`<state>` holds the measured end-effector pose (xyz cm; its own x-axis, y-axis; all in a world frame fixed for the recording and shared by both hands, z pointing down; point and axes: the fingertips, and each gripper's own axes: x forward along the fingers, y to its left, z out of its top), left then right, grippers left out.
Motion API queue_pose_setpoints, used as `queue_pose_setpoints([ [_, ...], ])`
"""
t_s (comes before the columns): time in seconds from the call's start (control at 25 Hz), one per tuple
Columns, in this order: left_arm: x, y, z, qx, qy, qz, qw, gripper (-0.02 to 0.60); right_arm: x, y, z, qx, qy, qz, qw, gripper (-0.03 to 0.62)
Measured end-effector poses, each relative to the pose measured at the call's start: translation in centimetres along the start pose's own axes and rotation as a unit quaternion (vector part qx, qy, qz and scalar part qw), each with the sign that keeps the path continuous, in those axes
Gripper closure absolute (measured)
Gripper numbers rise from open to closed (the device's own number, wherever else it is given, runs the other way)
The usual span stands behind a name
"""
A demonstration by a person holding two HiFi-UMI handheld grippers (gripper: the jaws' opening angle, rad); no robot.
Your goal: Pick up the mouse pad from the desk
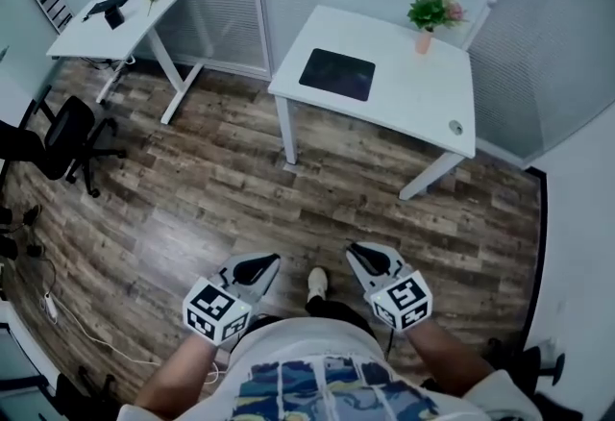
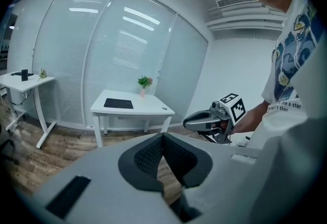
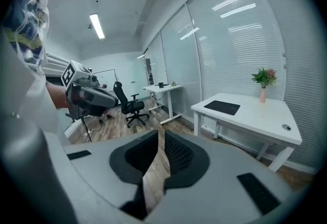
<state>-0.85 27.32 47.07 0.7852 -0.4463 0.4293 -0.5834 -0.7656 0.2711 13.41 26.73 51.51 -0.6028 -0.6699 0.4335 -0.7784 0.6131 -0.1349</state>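
Note:
The black mouse pad (image 1: 336, 74) lies flat on the left half of a white desk (image 1: 413, 97) across the wooden floor, far ahead of both grippers. It also shows in the left gripper view, mouse pad (image 2: 118, 103), and in the right gripper view, mouse pad (image 3: 222, 107). My left gripper (image 1: 264, 265) is held low near my body, its tips meeting with nothing in them (image 2: 163, 137). My right gripper (image 1: 360, 254) hangs beside it; a narrow strip of floor shows between its pads (image 3: 159, 132), so it stands slightly open and empty.
A potted plant (image 1: 430, 17) and a small round fitting (image 1: 455, 128) share the desk. A second white desk (image 1: 115, 25) stands far left, a black office chair (image 1: 67, 136) nearer. Glass partitions with blinds close off the back. Cables (image 1: 58, 313) lie on the floor at left.

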Motion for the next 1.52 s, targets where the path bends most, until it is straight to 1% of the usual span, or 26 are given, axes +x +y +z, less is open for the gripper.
queue_pose_setpoints([
  [0.08,1.7,0.9,1.3,-0.001,0.000,0.006,1.0000,0.578,1.1,-2.4,0.5,0.004,0.001,0.007,1.000,0.553],
  [0.2,3.5,2.4,2.8,-0.005,-0.006,0.014,0.9999,0.578,3.1,-5.4,1.1,-0.004,-0.004,0.013,1.000,0.553],
  [0.32,4.3,3.5,3.4,-0.021,-0.012,0.020,0.9995,0.578,4.5,-7.1,1.7,-0.008,0.000,0.018,1.000,0.553],
  [0.44,4.9,5.2,4.1,-0.026,-0.014,0.023,0.9993,0.578,6.1,-8.7,2.8,0.005,0.003,0.017,1.000,0.553],
  [0.52,5.3,7.1,4.6,-0.029,-0.017,0.022,0.9992,0.578,7.5,-9.5,3.7,0.011,0.005,0.016,1.000,0.551],
  [0.72,6.3,12.4,6.2,-0.026,-0.021,0.012,0.9994,0.578,12.1,-11.1,5.2,0.001,0.010,0.011,1.000,0.545],
  [0.92,7.7,17.7,8.5,-0.011,-0.017,-0.017,0.9996,0.578,17.0,-13.6,8.3,0.001,0.014,-0.020,1.000,0.539],
  [1.04,8.6,20.9,10.3,0.007,-0.012,-0.038,0.9992,0.578,19.9,-15.4,10.5,0.006,0.015,-0.045,0.999,0.536],
  [1.12,9.0,22.9,11.4,0.013,-0.007,-0.053,0.9985,0.578,21.6,-16.8,11.1,0.010,0.015,-0.060,0.998,0.533],
  [1.32,10.5,26.6,12.8,0.018,0.004,-0.093,0.9955,0.578,25.0,-21.3,12.0,0.030,0.022,-0.101,0.994,0.531],
  [1.4,11.0,28.2,13.0,0.015,0.008,-0.100,0.9949,0.578,26.1,-23.0,12.4,0.030,0.022,-0.116,0.993,0.530],
  [1.52,11.5,30.4,13.8,0.004,0.010,-0.099,0.9950,0.578,28.0,-25.8,12.5,0.026,0.036,-0.128,0.991,0.522],
])
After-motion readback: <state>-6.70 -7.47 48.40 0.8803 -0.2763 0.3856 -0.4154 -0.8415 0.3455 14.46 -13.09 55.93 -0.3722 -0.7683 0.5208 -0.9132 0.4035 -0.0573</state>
